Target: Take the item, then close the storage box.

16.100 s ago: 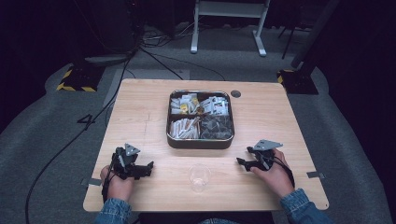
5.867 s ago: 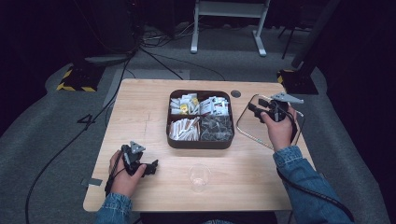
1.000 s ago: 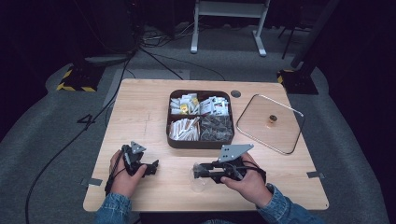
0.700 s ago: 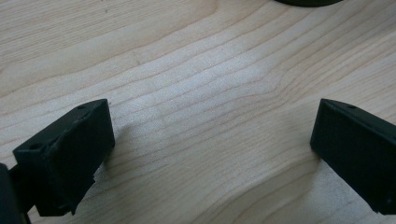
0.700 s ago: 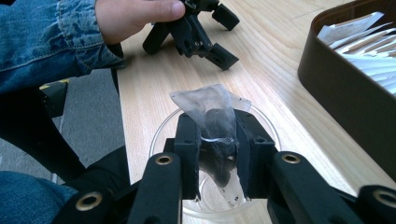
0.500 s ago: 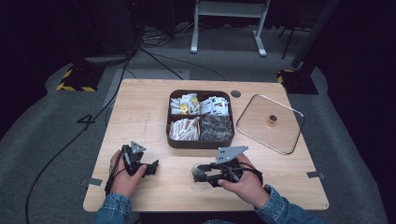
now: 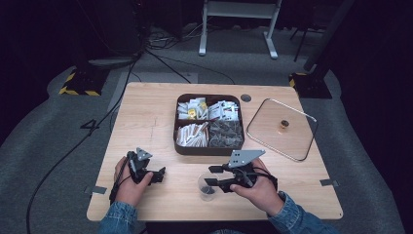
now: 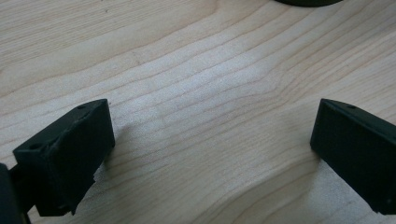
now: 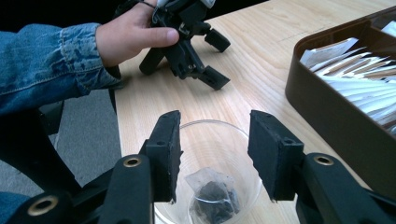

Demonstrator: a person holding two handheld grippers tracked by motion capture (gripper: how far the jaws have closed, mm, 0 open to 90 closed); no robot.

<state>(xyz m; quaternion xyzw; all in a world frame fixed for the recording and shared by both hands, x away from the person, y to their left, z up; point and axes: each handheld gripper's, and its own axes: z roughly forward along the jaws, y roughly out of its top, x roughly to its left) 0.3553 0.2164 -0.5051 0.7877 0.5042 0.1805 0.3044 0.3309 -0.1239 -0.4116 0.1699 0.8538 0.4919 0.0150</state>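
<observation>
A clear glass cup (image 7: pixel 206 187) stands near the table's front edge, with a small tea bag (image 9: pixel 212 193) of dark leaves lying at its bottom. My right gripper (image 7: pixel 210 177) hovers just over the cup's rim (image 9: pixel 205 125). Its jaws have just been opening and stand apart, and nothing is pressed between the pads. The bag lies loose below them. My left gripper (image 7: pixel 158 174) rests on the wood at the front left, open wide with bare table (image 8: pixel 201 93) between its jaws. The same left gripper (image 9: pixel 205 56), held by a hand, also appears farther off in the right gripper view.
A dark brown compartment box (image 7: pixel 181 146) holding paper packets and tea bags sits mid-table, just behind the cup. Its square glass lid (image 7: pixel 265 129) with a small knob lies flat to the box's right. Cables and stand legs are on the floor beyond the table.
The right gripper's jaws have spread apart above the cup, and that hand has shifted slightly. The left gripper has kept still.
</observation>
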